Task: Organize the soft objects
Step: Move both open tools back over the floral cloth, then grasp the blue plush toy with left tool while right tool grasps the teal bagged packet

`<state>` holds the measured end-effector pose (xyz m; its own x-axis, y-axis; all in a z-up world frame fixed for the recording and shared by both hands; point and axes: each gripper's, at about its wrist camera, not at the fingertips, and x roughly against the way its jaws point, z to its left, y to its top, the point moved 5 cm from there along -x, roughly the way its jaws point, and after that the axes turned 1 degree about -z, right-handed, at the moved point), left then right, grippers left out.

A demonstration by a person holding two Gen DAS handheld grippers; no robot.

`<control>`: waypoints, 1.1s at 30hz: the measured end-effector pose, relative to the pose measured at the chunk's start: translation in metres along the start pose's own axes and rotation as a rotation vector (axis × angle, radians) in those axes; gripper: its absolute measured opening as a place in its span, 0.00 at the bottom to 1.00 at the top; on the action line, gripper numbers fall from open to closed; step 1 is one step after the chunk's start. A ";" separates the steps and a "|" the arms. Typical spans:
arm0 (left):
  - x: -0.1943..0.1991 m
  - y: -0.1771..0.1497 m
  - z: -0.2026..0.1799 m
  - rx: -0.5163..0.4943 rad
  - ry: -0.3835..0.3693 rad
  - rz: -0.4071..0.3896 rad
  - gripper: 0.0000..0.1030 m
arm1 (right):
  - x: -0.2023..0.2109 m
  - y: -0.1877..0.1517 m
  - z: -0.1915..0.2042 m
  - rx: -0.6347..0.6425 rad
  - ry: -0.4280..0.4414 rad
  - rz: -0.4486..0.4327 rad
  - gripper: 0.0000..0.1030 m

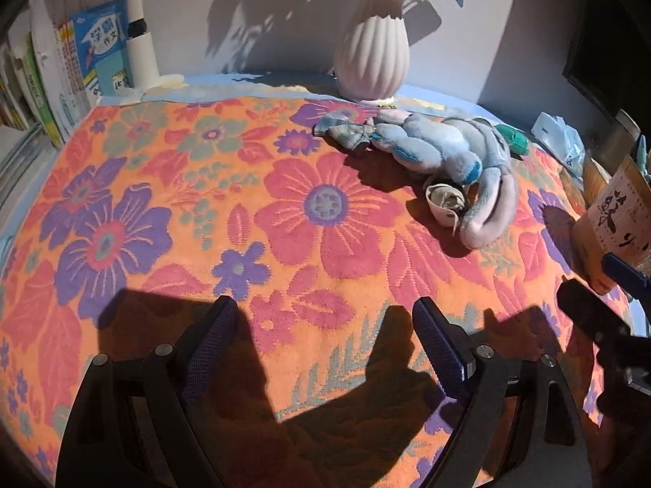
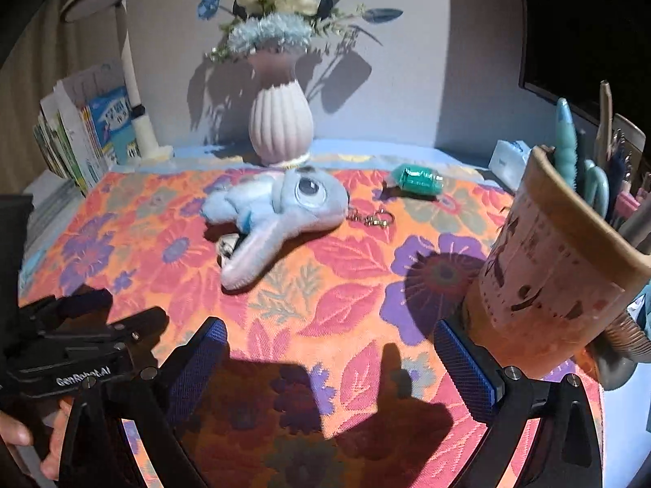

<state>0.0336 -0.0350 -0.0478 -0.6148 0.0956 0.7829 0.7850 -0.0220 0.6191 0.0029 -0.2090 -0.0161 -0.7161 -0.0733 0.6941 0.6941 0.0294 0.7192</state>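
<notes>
Both tongs (image 1: 325,321) (image 2: 329,345) gaping, plush rabbit (image 2: 280,203) well beyond them.

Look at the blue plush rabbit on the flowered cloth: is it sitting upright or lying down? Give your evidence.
Lying down. The blue plush rabbit rests on its side on the flowered cloth, one eye facing up, one long ear stretched flat toward the camera.

I read "GenRobot.AI" on my left tool (image 2: 87,378) at near left, and "作文" on a blue book (image 1: 103,46) far left.
</notes>
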 end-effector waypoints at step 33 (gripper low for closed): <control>0.002 0.103 -0.097 -0.408 -0.299 -0.080 0.97 | -0.107 0.170 -0.066 -0.324 -0.154 0.263 0.99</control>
<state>0.1062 -0.1332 0.0235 -0.5759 0.3919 0.7175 0.6060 -0.3845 0.6964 0.2027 -0.2621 0.0296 -0.4980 0.0450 0.8660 0.8235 -0.2884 0.4885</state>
